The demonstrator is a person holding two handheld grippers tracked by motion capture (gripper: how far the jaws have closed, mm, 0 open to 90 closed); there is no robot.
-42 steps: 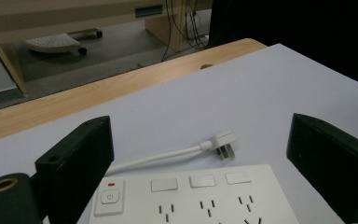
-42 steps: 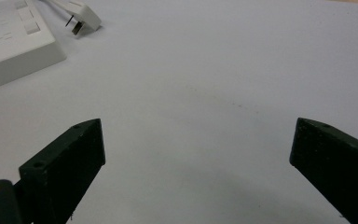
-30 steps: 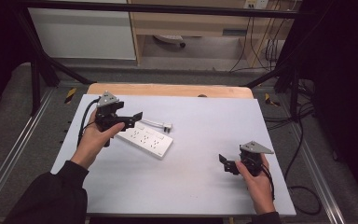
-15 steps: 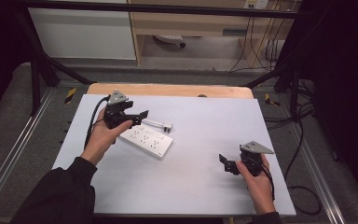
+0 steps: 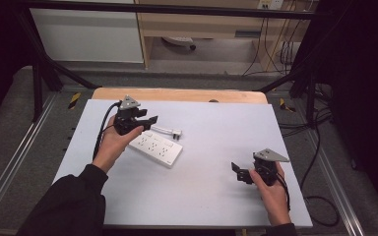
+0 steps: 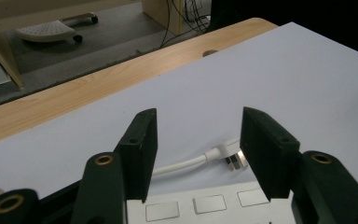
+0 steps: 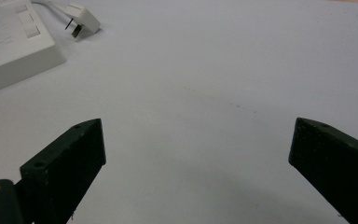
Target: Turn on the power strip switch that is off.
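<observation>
A white power strip (image 5: 156, 149) lies left of the middle of the white table top (image 5: 216, 118). Its short cord ends in a white plug (image 5: 176, 132) lying loose just behind it. My left gripper (image 5: 147, 120) hovers over the strip's far left end. Its jaws have just been closing and stand half apart with nothing between them. In the left gripper view the gripper (image 6: 196, 121) frames the plug (image 6: 233, 156) beyond the strip (image 6: 205, 205). My right gripper (image 5: 238, 172) rests open near the front right. From the right gripper (image 7: 196, 128), the strip (image 7: 9, 42) and plug (image 7: 81, 18) lie far off.
A strip of wooden table (image 5: 177, 94) runs behind the white top. Beyond it are a floor with cables (image 5: 275, 54) and a wheeled chair base (image 5: 177, 43). Black frame rails (image 5: 44, 69) stand at the left and right.
My left hand has moved right and a little farther away, over the strip's far end, and its jaws have narrowed. The right hand has stayed put.
</observation>
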